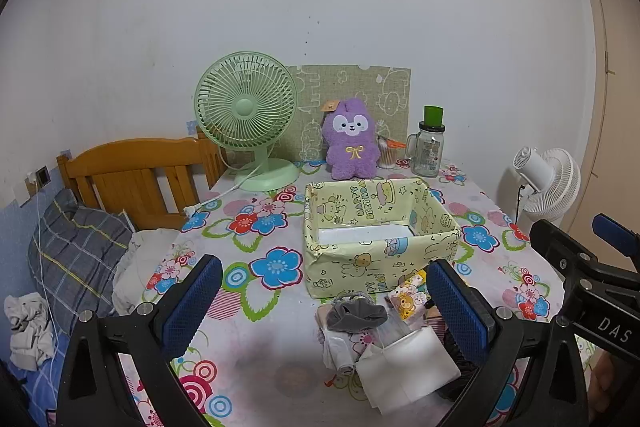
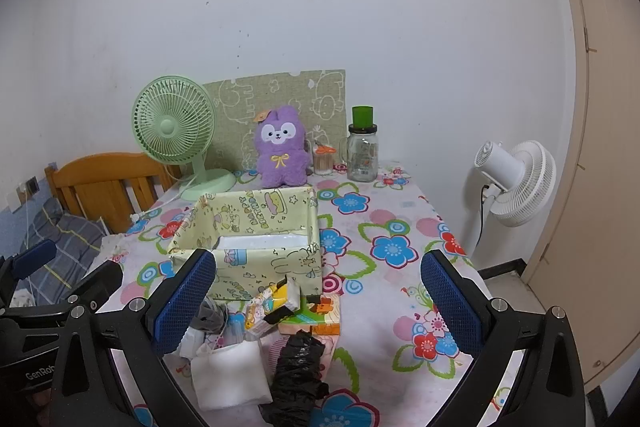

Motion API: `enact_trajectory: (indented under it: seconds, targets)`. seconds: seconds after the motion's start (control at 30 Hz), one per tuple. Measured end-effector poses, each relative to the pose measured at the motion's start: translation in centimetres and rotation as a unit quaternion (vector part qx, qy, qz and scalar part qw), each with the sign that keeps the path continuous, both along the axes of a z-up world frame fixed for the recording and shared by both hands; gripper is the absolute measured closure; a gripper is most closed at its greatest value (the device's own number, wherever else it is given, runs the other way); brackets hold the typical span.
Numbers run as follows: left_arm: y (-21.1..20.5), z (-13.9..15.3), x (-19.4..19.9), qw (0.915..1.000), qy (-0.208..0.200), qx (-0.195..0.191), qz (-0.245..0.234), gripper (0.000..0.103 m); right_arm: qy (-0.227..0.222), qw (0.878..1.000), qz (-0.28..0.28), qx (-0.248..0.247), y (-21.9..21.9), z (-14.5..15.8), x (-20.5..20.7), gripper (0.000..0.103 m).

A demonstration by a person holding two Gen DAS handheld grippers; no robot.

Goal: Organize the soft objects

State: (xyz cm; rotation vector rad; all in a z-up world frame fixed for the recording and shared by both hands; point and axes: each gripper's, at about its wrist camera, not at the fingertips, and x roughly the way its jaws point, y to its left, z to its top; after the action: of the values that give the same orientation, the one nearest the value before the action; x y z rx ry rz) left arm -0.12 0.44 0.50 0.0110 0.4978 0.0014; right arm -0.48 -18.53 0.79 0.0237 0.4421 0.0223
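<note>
I hold my left gripper [image 1: 326, 301] and my right gripper [image 2: 316, 297] wide apart, and nothing is in either one. The yellow cartoon box [image 1: 378, 227] sits in the middle of the flowery table [image 2: 400, 227]. I see only its white bottom inside. The soft things lie in a pile on the near side of the box: one gray scrunchie [image 1: 356, 313], one white cloth [image 2: 230, 373], one black plastic bag [image 2: 298, 367] and some small packets [image 2: 266, 307]. One purple plush bunny [image 1: 351, 139] stands far back, between one green fan [image 1: 246, 117] and one glass jar [image 1: 428, 151]. One white fan [image 2: 516, 183] stands off to the right.
</note>
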Motion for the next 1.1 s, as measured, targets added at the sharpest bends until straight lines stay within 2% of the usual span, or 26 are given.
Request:
enact_trajectory:
  seconds: [1.1]
  targets:
    - [0.18,0.13,-0.04,1.0000,-0.003,0.002,-0.001,0.000,-0.002,1.000,0.003,0.006,-0.18,0.11,-0.07,0.000]
